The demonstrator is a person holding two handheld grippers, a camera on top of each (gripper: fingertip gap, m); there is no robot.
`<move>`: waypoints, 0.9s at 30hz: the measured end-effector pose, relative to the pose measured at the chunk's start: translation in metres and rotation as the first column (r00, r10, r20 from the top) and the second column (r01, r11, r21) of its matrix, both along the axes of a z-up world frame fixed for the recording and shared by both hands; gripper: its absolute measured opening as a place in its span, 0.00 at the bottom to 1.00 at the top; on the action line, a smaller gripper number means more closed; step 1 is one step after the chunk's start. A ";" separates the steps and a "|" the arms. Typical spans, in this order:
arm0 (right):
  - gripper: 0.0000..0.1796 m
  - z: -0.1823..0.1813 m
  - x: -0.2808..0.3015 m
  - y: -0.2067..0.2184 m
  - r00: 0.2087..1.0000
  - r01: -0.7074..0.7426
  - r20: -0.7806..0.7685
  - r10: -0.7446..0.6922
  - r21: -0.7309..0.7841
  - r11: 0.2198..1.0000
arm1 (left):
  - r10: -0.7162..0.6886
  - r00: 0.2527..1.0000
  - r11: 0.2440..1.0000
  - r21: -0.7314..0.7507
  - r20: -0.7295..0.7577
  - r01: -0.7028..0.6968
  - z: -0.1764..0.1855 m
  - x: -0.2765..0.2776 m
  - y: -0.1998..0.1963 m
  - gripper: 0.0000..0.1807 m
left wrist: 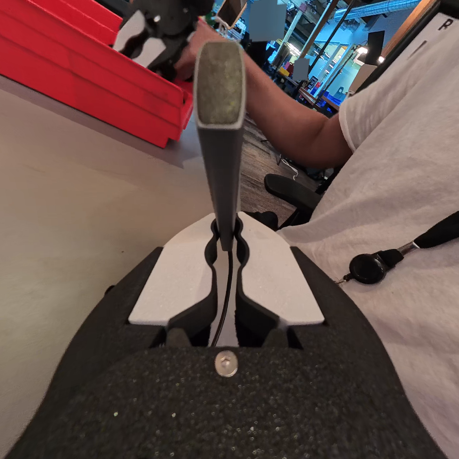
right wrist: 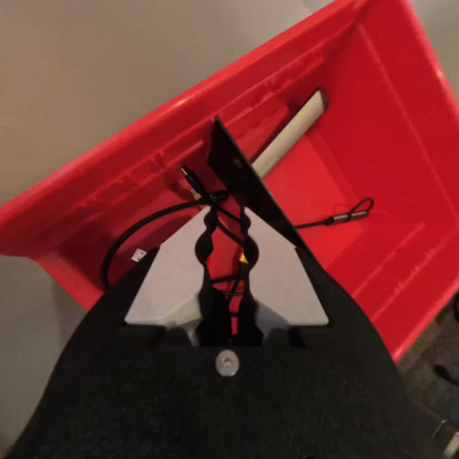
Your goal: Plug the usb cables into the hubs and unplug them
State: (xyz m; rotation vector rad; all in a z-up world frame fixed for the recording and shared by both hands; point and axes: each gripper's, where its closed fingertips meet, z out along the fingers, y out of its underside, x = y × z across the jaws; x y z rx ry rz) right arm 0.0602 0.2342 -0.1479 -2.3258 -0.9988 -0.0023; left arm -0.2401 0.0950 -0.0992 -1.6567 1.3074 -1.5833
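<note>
My left gripper [left wrist: 226,223] is shut on the lower end of a long grey USB hub [left wrist: 219,84], which stands upright above the table; its thin black cable [left wrist: 227,293] hangs back between the fingers. My right gripper [right wrist: 227,213] is inside a red bin [right wrist: 372,124], a narrow gap between its fingers, just above a tangle of black USB cables [right wrist: 196,183]. A flat black hub [right wrist: 238,169] and a silver hub [right wrist: 290,134] lie in the bin. The right gripper also shows in the left wrist view [left wrist: 139,42], over the bin.
The red bin [left wrist: 99,82] sits on a pale table [left wrist: 62,211] near its edge. Another cable with a small looped end [right wrist: 347,216] lies on the bin floor. A person's arm [left wrist: 285,119] and white shirt [left wrist: 385,186] fill the right side. One gripper's finger ends stand about 35 cm off the other's.
</note>
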 end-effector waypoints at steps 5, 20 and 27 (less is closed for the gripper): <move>0.14 0.091 -0.074 -0.028 0.912 0.052 -0.409 0.015 0.152 0.987 | 0.029 0.999 0.999 -0.019 -0.021 -0.029 -0.006 0.002 0.007 0.05; 0.05 0.074 -0.340 -0.115 0.537 -0.526 -0.731 0.421 0.100 0.845 | 0.023 0.999 0.999 0.034 -0.029 -0.022 -0.005 0.010 -0.005 0.06; 0.05 0.128 -0.249 -0.089 0.654 -0.387 -0.637 0.408 0.182 0.904 | 0.170 0.958 0.983 0.023 0.233 -0.180 0.043 -0.014 0.018 0.29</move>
